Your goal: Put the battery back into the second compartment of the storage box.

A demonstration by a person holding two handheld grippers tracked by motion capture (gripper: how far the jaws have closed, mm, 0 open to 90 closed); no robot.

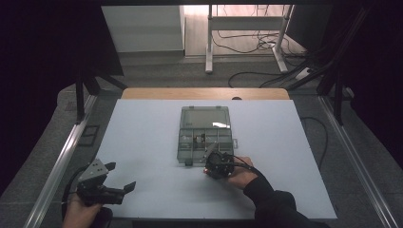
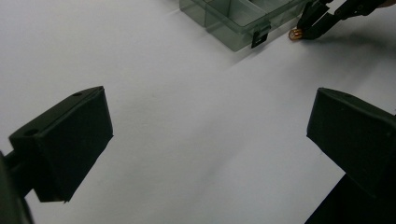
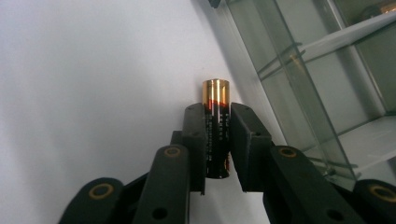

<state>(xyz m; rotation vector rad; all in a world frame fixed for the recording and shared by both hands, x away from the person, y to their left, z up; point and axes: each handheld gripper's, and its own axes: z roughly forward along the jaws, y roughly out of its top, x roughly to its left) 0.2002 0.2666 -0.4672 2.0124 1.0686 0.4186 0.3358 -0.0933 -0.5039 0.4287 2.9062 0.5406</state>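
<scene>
A white sheet [image 1: 142, 152] is spread over a table whose wooden edge [image 1: 204, 93] is left bare at the far side. Grey carpet [image 1: 190, 73] is seen beyond it, crossed by black cables [image 1: 247, 76]. Farther back, a strip of pale floor is brightly lit, and a white metal frame [image 1: 209, 42] is stood on it beside a white cabinet [image 1: 142, 28]. Metal rails [image 1: 57, 166] are run along both sides of the table. The left and right margins of the room are left in deep shadow.

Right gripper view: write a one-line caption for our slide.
Right tool shut on a battery beside the clear compartment box.
</scene>
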